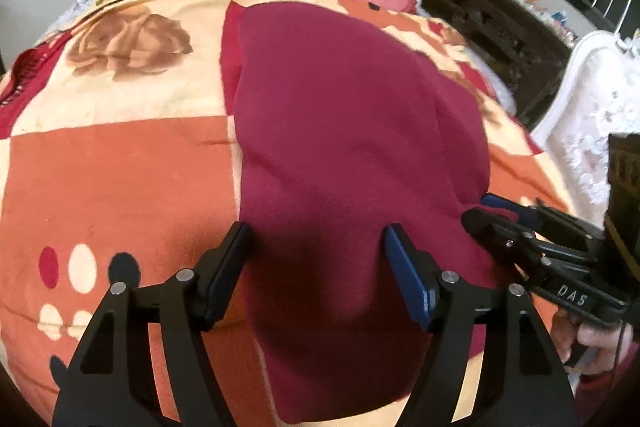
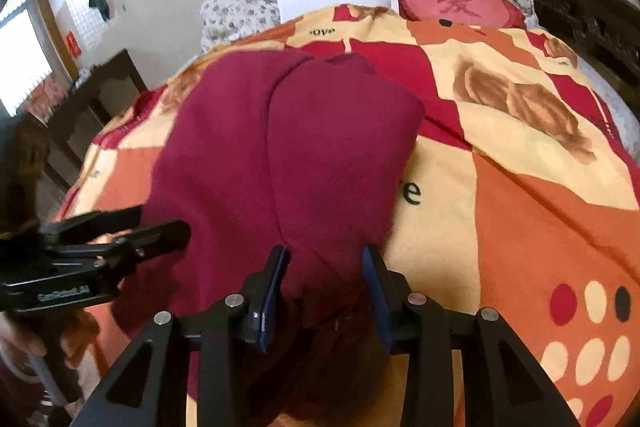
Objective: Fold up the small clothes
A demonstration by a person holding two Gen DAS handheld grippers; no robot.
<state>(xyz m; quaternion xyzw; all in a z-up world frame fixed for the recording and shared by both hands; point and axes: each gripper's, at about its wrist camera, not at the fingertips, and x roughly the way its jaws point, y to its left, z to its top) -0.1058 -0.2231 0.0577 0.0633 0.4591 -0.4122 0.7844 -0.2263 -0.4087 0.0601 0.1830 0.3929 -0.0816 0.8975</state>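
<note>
Left wrist view: the left gripper (image 1: pixel 316 243) has its fingers spread wide over the near end of a maroon garment (image 1: pixel 344 115), which lies on a patterned bed blanket (image 1: pixel 120 179) with its long axis running straight ahead; the right gripper (image 1: pixel 486 209) rests at the cloth's right edge. Right wrist view: the right gripper (image 2: pixel 326 263) straddles the garment's (image 2: pixel 280 147) near right corner, fingers moderately apart and not pinching, with the left gripper (image 2: pixel 160 221) to its left, gap unclear.

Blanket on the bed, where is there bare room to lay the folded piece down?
Free: the blanket left of the maroon garment, toward the dots, and the patch on its right in the right view. Crowded: the near hem, where the left tool and right tool sit.
</note>
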